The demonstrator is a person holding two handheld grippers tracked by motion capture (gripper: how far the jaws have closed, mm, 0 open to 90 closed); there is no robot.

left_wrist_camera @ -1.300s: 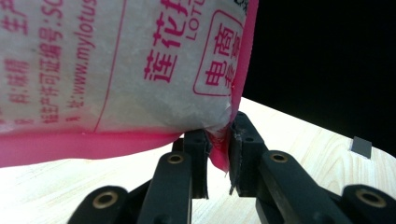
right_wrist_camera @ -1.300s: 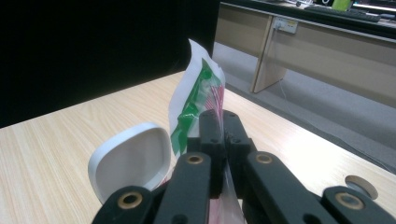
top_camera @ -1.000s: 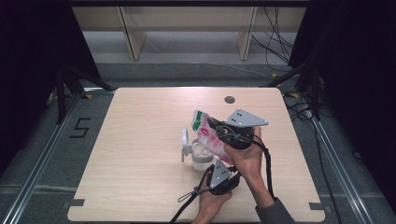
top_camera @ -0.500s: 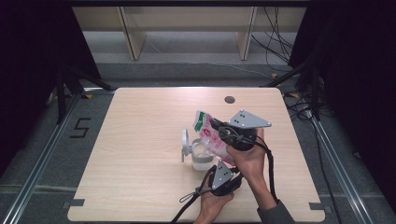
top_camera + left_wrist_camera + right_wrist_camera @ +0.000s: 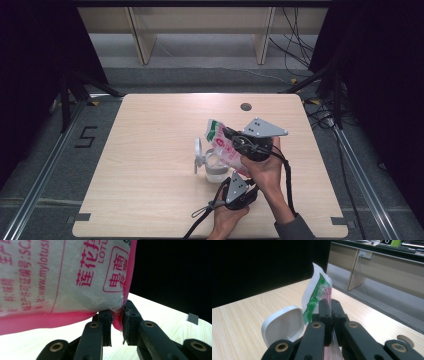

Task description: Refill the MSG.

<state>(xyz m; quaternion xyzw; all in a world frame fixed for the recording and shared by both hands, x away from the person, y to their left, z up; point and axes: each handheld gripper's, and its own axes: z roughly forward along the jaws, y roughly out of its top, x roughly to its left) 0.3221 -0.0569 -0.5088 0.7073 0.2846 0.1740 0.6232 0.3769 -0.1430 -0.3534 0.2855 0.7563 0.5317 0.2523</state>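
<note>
A pink and white bag (image 5: 221, 140) with a green top hangs tilted over a clear container (image 5: 216, 169) near the middle of the table; the container's white lid (image 5: 198, 150) stands flipped open at its left. My right gripper (image 5: 231, 136) is shut on the bag's side edge. In the right gripper view the jaws (image 5: 329, 305) clamp the thin film, with the bag's green top (image 5: 318, 291) above them and the lid (image 5: 283, 323) to the left. My left gripper (image 5: 234, 176) is below the bag. In the left gripper view it (image 5: 116, 315) pinches the pink bottom corner of the bag (image 5: 62, 277).
The light wooden table (image 5: 150, 200) has a round dark grommet (image 5: 245, 106) near its far edge. Both forearms come in from the bottom edge, with cables trailing. Beyond the table are grey floor and a wooden shelf (image 5: 200, 30); dark curtains stand at both sides.
</note>
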